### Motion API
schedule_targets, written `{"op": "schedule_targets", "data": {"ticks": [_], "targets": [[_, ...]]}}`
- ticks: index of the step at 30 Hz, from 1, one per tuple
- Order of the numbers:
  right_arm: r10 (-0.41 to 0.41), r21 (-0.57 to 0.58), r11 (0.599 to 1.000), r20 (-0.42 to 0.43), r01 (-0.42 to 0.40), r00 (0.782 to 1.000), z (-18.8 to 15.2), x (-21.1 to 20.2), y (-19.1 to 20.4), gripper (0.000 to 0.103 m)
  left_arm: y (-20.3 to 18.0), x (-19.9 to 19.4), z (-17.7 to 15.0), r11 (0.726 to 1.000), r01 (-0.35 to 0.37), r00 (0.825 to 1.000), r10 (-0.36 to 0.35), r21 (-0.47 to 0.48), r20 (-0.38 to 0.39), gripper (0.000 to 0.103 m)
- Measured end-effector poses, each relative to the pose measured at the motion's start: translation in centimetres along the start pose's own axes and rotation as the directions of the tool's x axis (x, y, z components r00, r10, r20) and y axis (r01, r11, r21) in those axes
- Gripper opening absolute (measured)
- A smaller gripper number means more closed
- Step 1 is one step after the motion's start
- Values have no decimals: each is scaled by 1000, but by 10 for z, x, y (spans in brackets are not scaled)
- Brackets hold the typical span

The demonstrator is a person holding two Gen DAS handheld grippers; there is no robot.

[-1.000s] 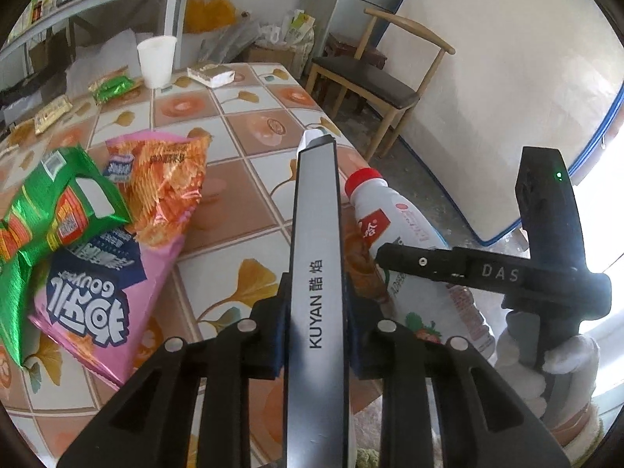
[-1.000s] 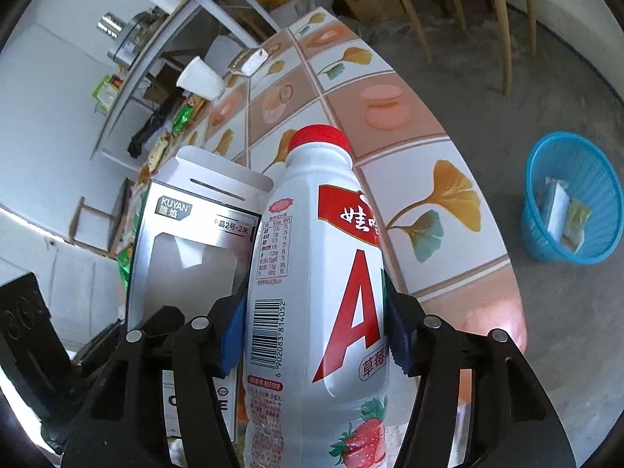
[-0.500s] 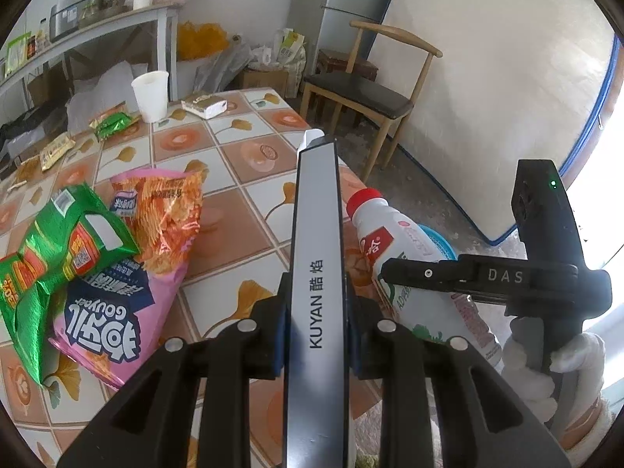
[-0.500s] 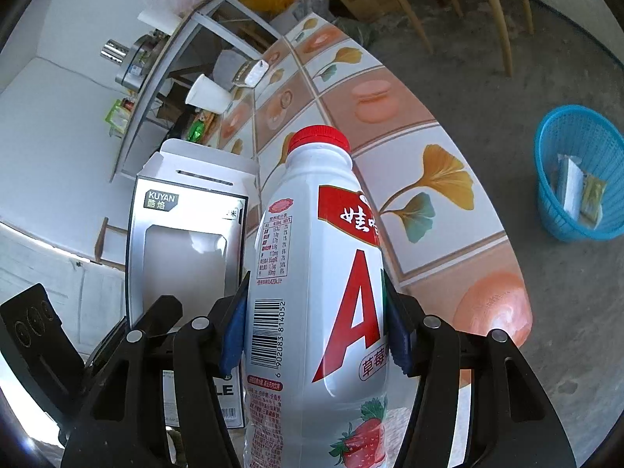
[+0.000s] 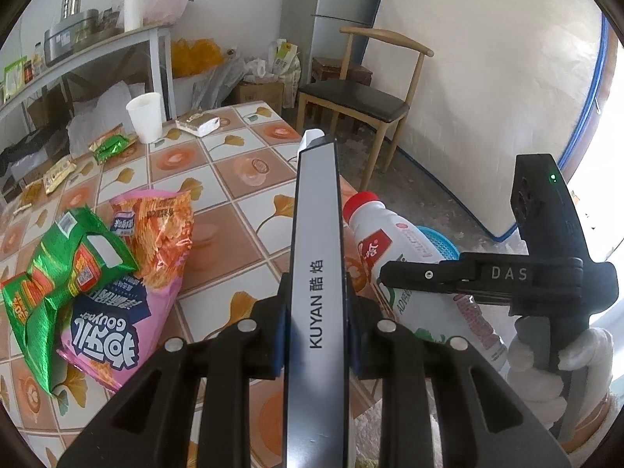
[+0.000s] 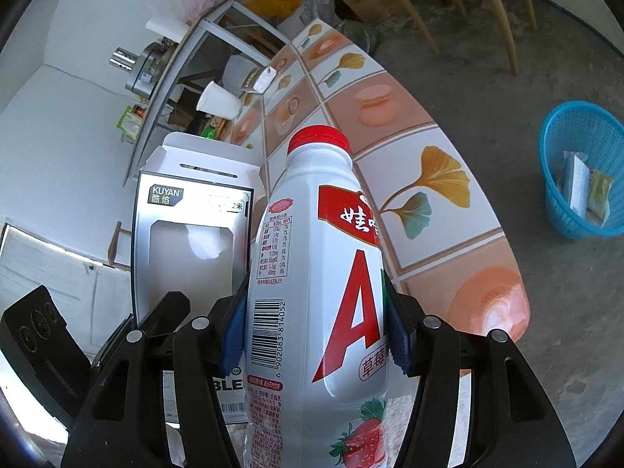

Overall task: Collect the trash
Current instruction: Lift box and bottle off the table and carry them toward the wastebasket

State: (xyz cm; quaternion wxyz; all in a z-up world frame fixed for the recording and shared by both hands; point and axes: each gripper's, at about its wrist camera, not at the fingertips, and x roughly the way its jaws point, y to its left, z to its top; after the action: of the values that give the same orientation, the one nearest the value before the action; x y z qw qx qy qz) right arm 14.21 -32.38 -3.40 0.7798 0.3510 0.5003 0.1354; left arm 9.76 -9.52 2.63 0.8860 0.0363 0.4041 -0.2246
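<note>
Beyond the tiled table's (image 6: pixel 460 241) rounded right edge lies bare concrete floor, where a blue plastic mesh basket (image 6: pixel 561 195) stands. My left gripper (image 5: pixel 314 335) is clamped narrowly on a flat silver KUYAN carton (image 5: pixel 316 273); my right gripper (image 6: pixel 316 335) clasps a white red-capped plastic bottle (image 6: pixel 312 273), both above the table's near edge.

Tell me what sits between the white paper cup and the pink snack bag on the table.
In the left wrist view: a small green wrapper lies between the paper cup and pink snack bag.
</note>
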Motion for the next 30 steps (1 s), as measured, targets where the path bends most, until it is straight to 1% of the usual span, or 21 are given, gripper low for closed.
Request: {"op": "schedule_targets", "data": {"ticks": [10,21,25,27,30], "targets": [[25,22,999,19,-26,1000,3,-13,-13,56,-15,3,5,999,-20,1000,19,45,22,23],[36,74,996,69,-41,997,10,-40,-40,56,-38,17,18,996,-1,1000,-1,93,23,23],[26,113,993,116,-39,993,13,-58,-58,56,-49,23,27,993,38,999,-40,111,18,23],[5,145,989,158,-29,987,15,-74,-71,56,-55,26,34,990,74,997,-77,121,13,23],[-37,204,979,220,-9,975,14,-99,-95,56,-62,37,49,979,173,985,-172,111,-19,23]]}}
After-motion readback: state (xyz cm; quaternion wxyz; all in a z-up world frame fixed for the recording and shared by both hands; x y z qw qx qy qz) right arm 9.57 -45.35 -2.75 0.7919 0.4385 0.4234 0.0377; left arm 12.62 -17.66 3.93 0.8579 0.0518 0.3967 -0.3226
